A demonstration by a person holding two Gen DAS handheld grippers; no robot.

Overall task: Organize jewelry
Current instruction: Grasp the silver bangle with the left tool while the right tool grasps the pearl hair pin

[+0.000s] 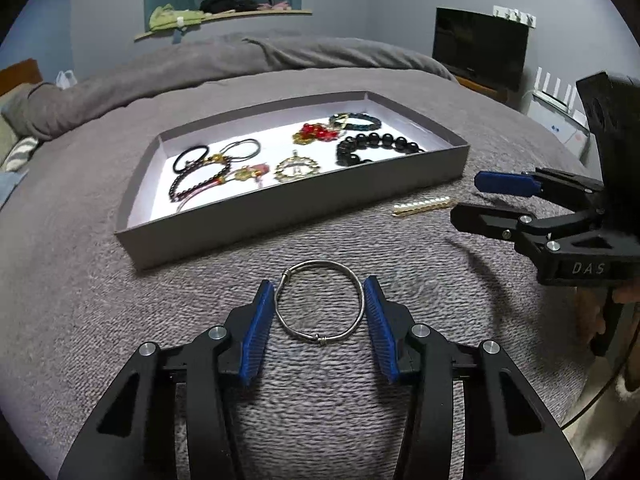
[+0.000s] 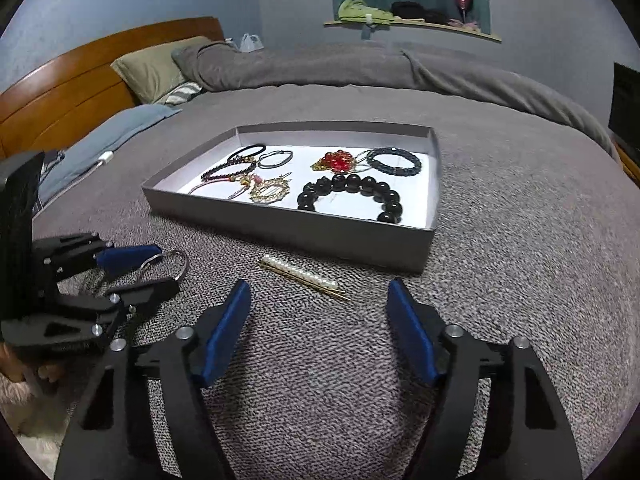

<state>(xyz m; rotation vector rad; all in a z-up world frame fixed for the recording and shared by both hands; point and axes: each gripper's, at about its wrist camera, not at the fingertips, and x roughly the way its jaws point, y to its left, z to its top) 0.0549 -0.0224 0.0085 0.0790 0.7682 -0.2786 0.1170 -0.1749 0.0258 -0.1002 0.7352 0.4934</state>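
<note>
A thin silver bangle [image 1: 289,326] lies flat on the grey blanket between the blue pads of my left gripper [image 1: 319,296]. The jaws stand open, one pad on each side of the bangle and close to its rim. The bangle shows in the right wrist view [image 2: 181,264] at the left gripper's tips [image 2: 150,266]. A pearl hair pin [image 2: 298,273] lies on the blanket just ahead of my open, empty right gripper [image 2: 319,300]; it also shows in the left wrist view [image 1: 424,205]. A grey box tray [image 1: 280,216] holds several bracelets, hair ties and brooches.
The tray [image 2: 304,232] sits on a bed with a grey blanket [image 1: 100,280]. Black bead bracelet [image 2: 352,196] and red brooch [image 2: 336,161] lie inside. Pillows and a wooden headboard [image 2: 64,92] are at the far left. A dark monitor [image 1: 480,46] stands right.
</note>
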